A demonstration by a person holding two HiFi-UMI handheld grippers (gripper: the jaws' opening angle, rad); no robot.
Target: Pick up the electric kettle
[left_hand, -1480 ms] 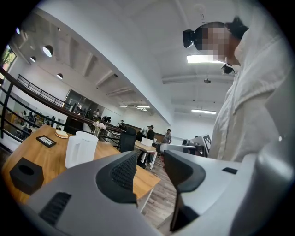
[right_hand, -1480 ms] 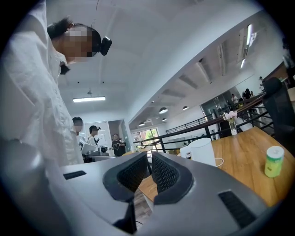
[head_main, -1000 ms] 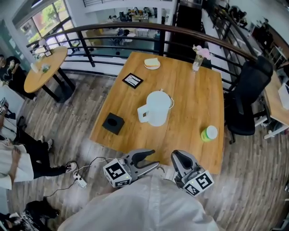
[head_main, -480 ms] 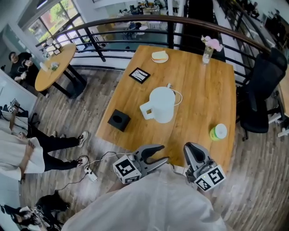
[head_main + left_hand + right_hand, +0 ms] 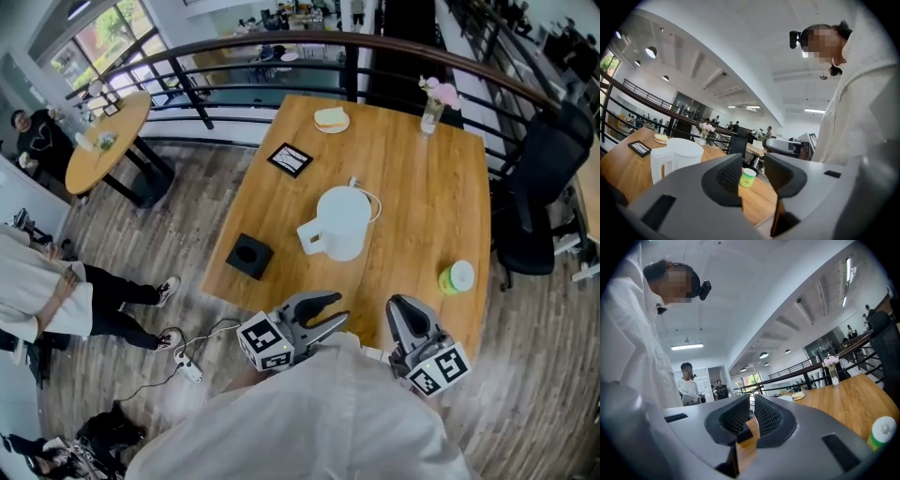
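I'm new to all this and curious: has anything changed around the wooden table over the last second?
The jaws of the left gripper are closing, with nothing between them. The white electric kettle stays untouched on the wooden table; the right gripper stays shut and empty.

The electric kettle (image 5: 342,223) is a plain white, jug-shaped one. It stands upright near the middle of the wooden table (image 5: 422,187), close to the centre of the frame in the head view. Its lid is on and shut, smooth and white like the body. The blocky handle sticks out toward the lower left, and a thin pale cord loops away from its upper right side onto the wood. In the left gripper view it sits at the lower left, handle on its left side.
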